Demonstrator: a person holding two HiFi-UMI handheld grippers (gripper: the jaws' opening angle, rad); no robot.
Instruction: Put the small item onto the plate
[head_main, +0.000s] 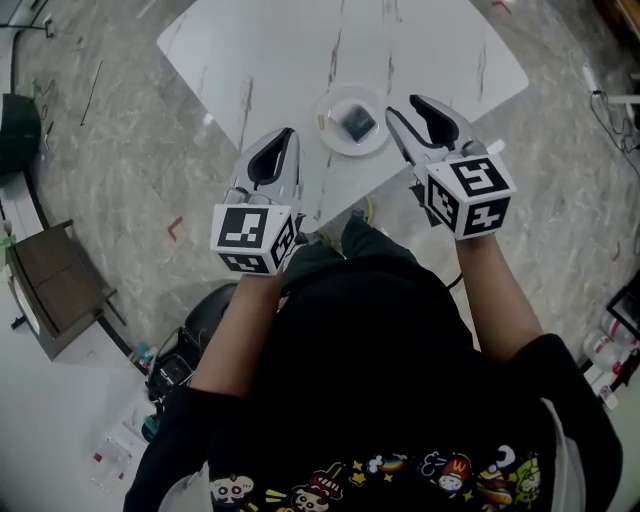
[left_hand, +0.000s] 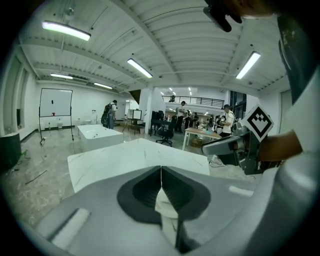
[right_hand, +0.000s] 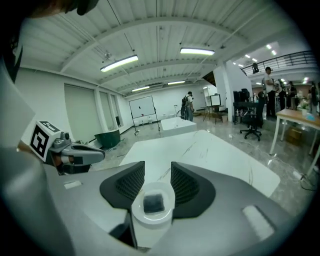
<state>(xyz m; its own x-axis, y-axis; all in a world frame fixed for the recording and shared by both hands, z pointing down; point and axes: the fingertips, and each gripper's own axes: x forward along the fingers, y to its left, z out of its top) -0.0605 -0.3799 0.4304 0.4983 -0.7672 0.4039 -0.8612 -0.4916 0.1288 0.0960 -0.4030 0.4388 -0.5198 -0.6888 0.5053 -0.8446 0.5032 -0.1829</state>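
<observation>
A small dark square item (head_main: 357, 123) lies on a white round plate (head_main: 331, 133) near the front edge of the white marble table (head_main: 280, 50). My right gripper (head_main: 410, 108) hovers just right of the plate, open and empty. In the right gripper view the plate (right_hand: 140, 216) with the item (right_hand: 153, 202) shows below, between the open jaws of the right gripper (right_hand: 157, 169). My left gripper (head_main: 289, 133) is held left of the plate, off the table's edge, shut on nothing. Its closed jaws meet in a thin seam in the left gripper view (left_hand: 161, 172).
A brown cabinet (head_main: 52, 288) and a dark green bin (head_main: 18, 125) stand on the floor at the left. Bottles and clutter lie at the far right (head_main: 612, 350). A second white table (left_hand: 100, 135), desks and people are far off in the hall.
</observation>
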